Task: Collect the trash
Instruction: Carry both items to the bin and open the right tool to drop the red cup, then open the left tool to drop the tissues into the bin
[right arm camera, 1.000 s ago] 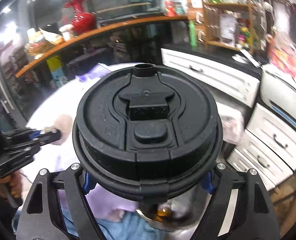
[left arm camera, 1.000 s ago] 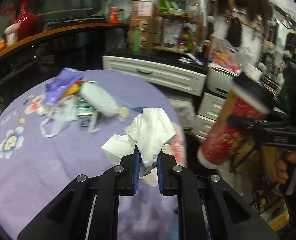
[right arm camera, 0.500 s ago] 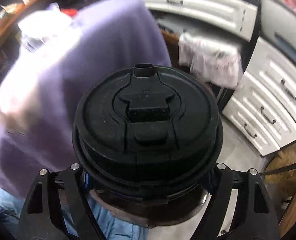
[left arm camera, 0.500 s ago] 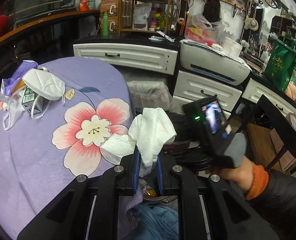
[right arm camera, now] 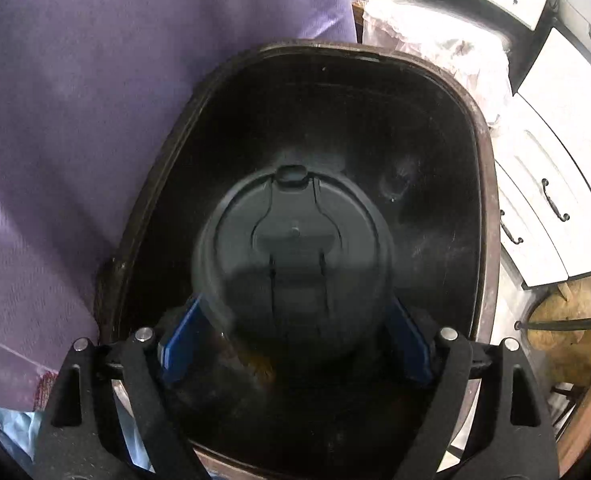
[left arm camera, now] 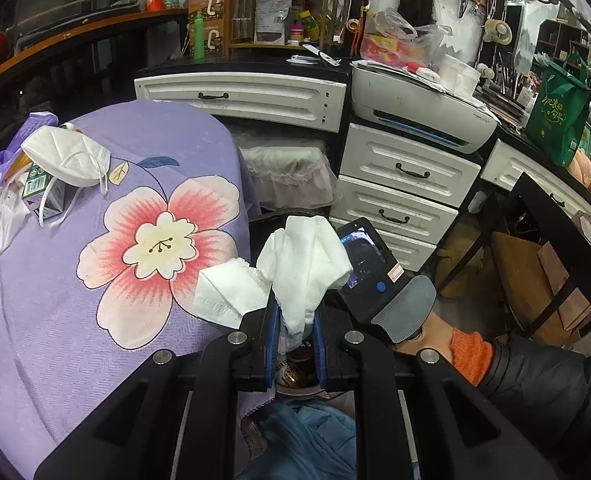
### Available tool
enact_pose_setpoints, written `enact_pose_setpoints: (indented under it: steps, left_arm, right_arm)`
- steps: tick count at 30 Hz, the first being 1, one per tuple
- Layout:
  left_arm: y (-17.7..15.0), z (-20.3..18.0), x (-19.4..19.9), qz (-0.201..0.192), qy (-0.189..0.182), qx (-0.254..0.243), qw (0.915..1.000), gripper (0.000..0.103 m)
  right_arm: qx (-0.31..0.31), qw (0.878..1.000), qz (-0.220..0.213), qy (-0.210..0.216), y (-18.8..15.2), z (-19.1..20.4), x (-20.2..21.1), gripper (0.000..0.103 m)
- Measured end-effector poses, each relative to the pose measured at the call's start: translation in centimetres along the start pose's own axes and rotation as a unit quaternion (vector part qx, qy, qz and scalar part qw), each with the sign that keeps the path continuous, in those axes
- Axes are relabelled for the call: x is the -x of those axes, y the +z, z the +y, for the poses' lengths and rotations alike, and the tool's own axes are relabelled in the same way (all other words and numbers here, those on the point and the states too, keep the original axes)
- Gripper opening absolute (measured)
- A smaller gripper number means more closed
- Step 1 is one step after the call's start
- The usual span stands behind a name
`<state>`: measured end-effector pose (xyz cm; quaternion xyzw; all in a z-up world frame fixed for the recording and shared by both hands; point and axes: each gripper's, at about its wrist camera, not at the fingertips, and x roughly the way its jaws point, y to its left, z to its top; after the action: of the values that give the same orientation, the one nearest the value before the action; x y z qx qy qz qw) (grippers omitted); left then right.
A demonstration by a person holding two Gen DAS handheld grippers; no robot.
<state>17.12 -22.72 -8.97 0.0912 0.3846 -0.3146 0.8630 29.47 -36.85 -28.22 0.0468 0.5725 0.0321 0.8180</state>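
My left gripper is shut on a crumpled white tissue, held past the edge of the purple flowered tablecloth, above the bin. In the right wrist view, my right gripper stands open over a dark bin. The cup with the black lid is blurred and smaller, dropping away from the blue pads into the bin. The right gripper's body and hand show in the left wrist view, low beside the table.
On the table's far left lie a white face mask, a small green carton and a purple wrapper. White drawers and a printer stand behind. A black chair frame is at right.
The right gripper swung down from the table to over the bin, opened, and let the cup go. The left gripper carried the tissue right to the table's edge.
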Motion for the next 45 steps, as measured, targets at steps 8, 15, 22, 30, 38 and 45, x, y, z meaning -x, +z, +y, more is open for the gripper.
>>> enact_pose_setpoints:
  steps: [8,15,22,30,38,45]
  left_arm:
    - [-0.3,-0.1,-0.8,0.011,-0.008,0.001,0.9999,0.015]
    - [-0.3,-1.0,-2.7,0.029,-0.018,-0.007,0.9994,0.015]
    - [-0.5,-2.9,-6.0,0.055,-0.022,-0.032,0.9977,0.015]
    - [-1.1,-4.6,-10.0,0.077,-0.009,-0.051,0.9957,0.015]
    - [-1.4,-5.3,-12.6,0.090,0.009,-0.064,0.9939,0.016]
    - [-1.4,-5.6,-13.5,0.082,0.027,-0.065,0.9941,0.074]
  right_arm:
    - [-0.002,1.000,-0.020,-0.007,-0.4,-0.5,1.9,0.089]
    - [-0.028,0.996,-0.080,-0.019,-2.2,-1.8,6.9,0.089]
    - [-0.081,0.985,-0.132,-0.069,-4.6,-6.1,11.8,0.089]
    - [-0.142,0.974,-0.162,-0.068,-8.3,-10.0,15.8,0.089]
    - [-0.153,0.970,-0.179,-0.062,-9.9,-10.4,17.2,0.089]
    - [-0.157,0.968,-0.184,-0.058,-10.2,-10.2,17.8,0.089]
